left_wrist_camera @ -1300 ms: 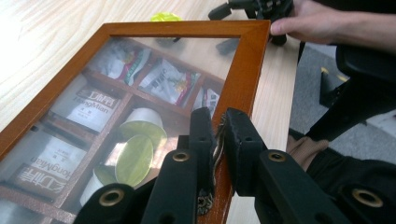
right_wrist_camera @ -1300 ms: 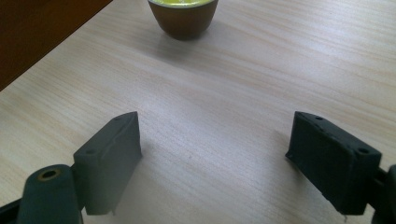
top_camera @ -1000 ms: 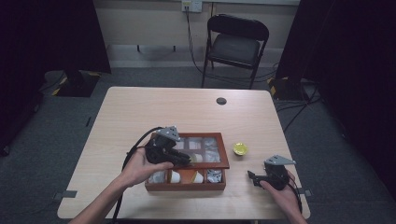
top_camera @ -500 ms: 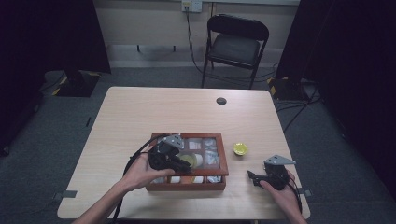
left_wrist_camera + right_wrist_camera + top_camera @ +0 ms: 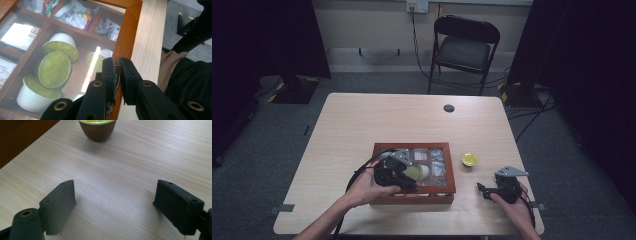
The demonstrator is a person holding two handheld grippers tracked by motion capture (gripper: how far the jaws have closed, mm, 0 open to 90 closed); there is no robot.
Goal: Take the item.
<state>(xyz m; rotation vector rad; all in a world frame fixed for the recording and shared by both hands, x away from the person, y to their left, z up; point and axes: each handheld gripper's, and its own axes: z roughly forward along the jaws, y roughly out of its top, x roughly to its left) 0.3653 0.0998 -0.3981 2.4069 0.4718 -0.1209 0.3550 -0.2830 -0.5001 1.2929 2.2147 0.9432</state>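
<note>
A wooden compartment box (image 5: 412,146) with a glass lid lies near the table's front. Through the glass I see white capsules with green tops (image 5: 53,68) and sachets (image 5: 75,13). My left gripper (image 5: 413,185) reaches over the box's front edge. Its jaws (image 5: 117,63) are shut on a small metal tab on the lid's frame (image 5: 125,32). To the right of the box my right gripper (image 5: 482,191) rests open on the bare table (image 5: 115,188). A brown capsule with a yellow top (image 5: 97,127) stands ahead of it, and from above it (image 5: 469,159) is beside the box.
A small black disc (image 5: 449,108) lies near the table's far edge. A folding chair (image 5: 466,47) stands behind the table. The table's front edge runs just beyond the box frame, with the person's lap (image 5: 190,82) below it.
My left gripper has sunk and moved toward the box's front edge, still pinching the lid, which now lies lower on the box. The right gripper has stayed put.
</note>
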